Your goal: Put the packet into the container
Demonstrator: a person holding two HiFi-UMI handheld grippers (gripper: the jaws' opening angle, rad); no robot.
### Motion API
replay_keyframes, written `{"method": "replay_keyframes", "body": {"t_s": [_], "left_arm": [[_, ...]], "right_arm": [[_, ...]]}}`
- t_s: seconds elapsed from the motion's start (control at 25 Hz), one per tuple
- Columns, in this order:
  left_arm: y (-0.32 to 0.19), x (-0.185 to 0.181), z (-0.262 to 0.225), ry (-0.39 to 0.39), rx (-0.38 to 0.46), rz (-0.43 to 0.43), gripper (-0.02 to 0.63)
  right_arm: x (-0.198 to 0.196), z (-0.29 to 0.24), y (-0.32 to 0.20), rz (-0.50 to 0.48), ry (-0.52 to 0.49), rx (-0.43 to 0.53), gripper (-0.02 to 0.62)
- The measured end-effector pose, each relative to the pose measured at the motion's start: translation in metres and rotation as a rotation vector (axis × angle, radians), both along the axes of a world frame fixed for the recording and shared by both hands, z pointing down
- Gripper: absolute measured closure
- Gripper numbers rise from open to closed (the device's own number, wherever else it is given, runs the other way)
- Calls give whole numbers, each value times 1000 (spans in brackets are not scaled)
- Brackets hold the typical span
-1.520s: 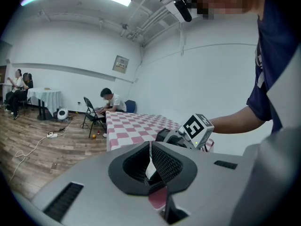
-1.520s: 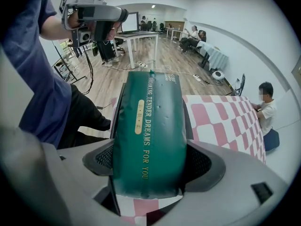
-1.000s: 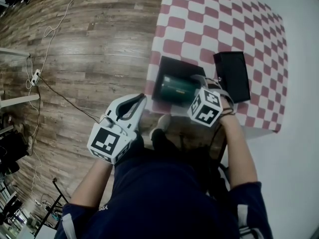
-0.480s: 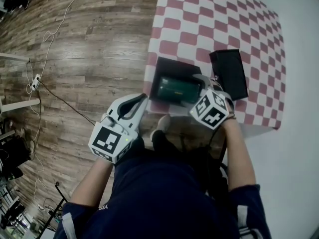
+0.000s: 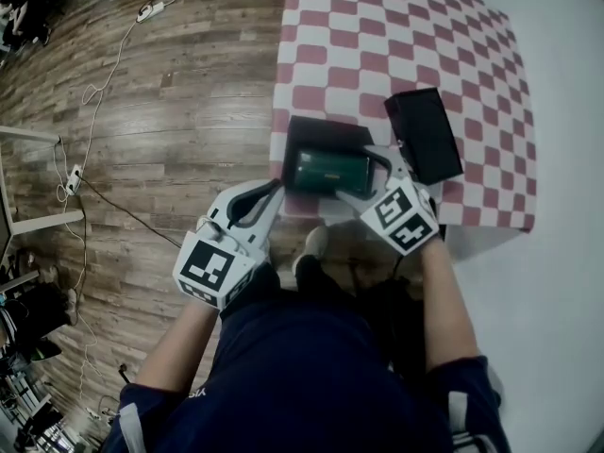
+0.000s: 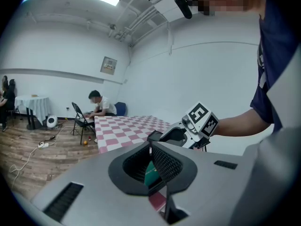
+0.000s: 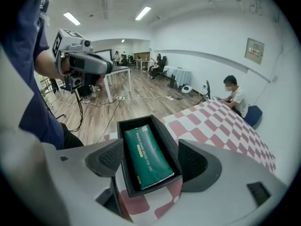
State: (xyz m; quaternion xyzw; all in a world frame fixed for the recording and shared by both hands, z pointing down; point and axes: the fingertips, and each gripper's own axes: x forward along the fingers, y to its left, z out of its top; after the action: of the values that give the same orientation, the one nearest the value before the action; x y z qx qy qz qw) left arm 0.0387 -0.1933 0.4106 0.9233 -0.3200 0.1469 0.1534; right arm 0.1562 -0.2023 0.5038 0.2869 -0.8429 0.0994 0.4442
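Green packet point(image 7: 146, 157) flat inside black container point(image 7: 121, 147), right gripper point(image 5: 366, 175) above container, jaws apart, just narrowing, gripping nothing, left gripper point(image 5: 267, 189) near container, jaws together.

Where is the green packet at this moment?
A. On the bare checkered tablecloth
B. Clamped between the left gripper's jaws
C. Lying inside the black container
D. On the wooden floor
C: the green packet lies flat inside the black container, whose walls surround it on all sides.
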Motion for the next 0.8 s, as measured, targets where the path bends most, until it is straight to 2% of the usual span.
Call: {"method": "replay_keyframes", "body": {"t_s": [0.16,0.32,0.6,0.8], "left_arm": [[3,2,-8,-6,29,39,571],[8,0,-14,-9,41,60,571],[13,-4,-23,-7,63,102,571],[21,-6,-26,-7,69,125,571]], "right_arm": [[-1,-26,-3,102,-89,70,341],[-3,-47,0,185,-167,114,376],[-7,-76,9,319,-253,209,526],[-9,-88,20,376,-292,248,573]]}}
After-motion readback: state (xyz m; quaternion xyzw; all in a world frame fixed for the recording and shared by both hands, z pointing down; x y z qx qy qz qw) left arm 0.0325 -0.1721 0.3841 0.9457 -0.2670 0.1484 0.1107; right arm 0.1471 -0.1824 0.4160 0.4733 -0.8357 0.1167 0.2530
